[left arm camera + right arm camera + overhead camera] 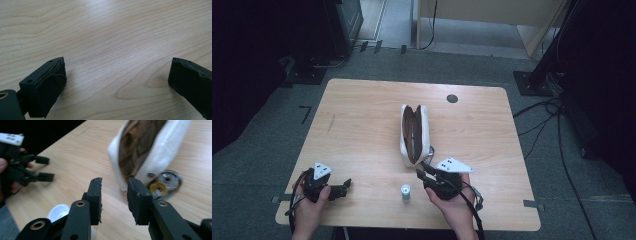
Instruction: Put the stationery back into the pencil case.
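Pouch (413, 134), white with a brown lining, lies unzipped at the table (362, 115) centre, mouth up. Right gripper (424, 172) sits just near of its near end, tilted toward it, jaws narrowly parted and empty. Left gripper (346, 187) rests low at the near left, jaws wide, empty. Small white bottle (405, 192) stands between the grippers.

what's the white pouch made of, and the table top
Pouch: looks like soft white fabric, fuzzy matte outside, brown lining showing through its open top, metal-looking ring at one end. Table: light wood-grain surface, smooth with slight sheen, possibly laminate.
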